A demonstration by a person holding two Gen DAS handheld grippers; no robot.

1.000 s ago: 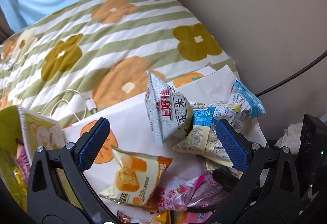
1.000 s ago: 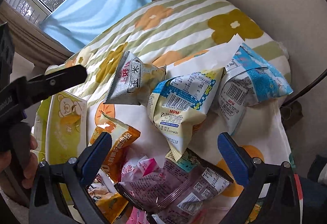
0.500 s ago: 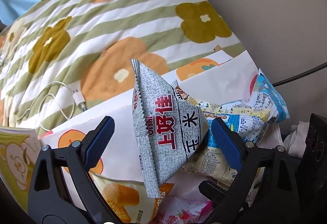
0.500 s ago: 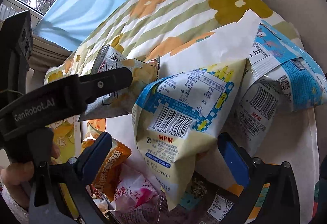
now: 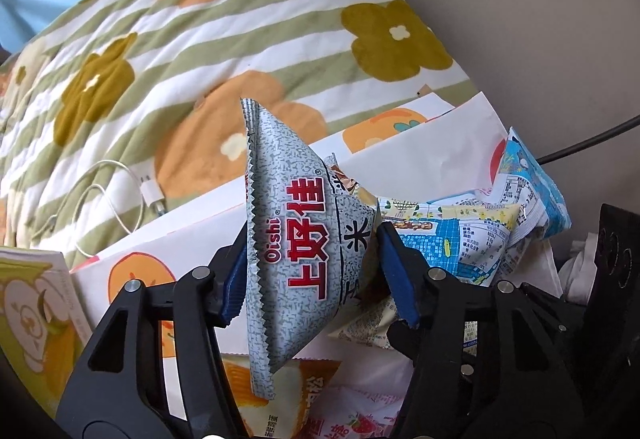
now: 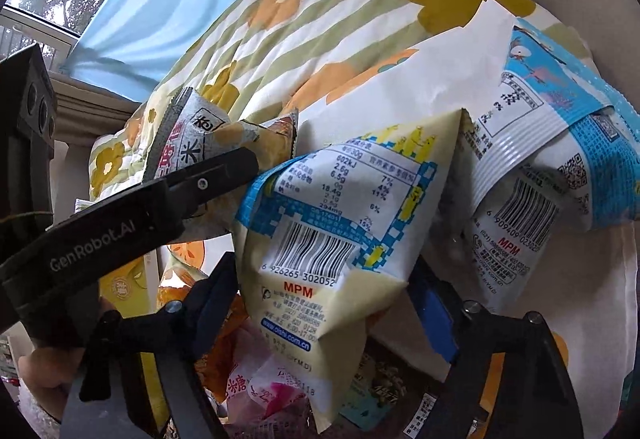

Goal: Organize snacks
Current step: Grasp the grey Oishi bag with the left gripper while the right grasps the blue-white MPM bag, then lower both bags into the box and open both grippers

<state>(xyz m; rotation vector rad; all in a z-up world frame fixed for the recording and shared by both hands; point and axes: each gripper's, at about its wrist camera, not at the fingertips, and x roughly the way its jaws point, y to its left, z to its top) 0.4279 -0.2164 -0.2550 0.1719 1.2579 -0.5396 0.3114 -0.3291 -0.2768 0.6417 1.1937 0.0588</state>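
My left gripper (image 5: pixel 310 271) is shut on a grey Oishi snack bag (image 5: pixel 296 239) that stands on edge between its blue pads. The same bag (image 6: pixel 192 143) shows in the right wrist view, held by the left gripper's black arm (image 6: pixel 132 215). My right gripper (image 6: pixel 324 303) is shut on a cream-and-blue snack bag (image 6: pixel 340 239) with a barcode. A blue-and-white snack bag (image 6: pixel 552 175) lies to its right. Orange and pink snack packets (image 5: pixel 320 407) lie below on a white sheet with orange prints (image 5: pixel 400 159).
A striped flower-print quilt (image 5: pixel 240 39) covers the bed behind. A white charging cable (image 5: pixel 120 199) lies on it. A yellow bear-print box (image 5: pixel 32 319) stands at the left. A beige wall (image 5: pixel 520 19) and a black cable (image 5: pixel 592 139) are at the right.
Both grippers moved in and closed: the left on the grey Oishi bag, the right on the cream-and-blue bag. Both bags now sit closer to the cameras.
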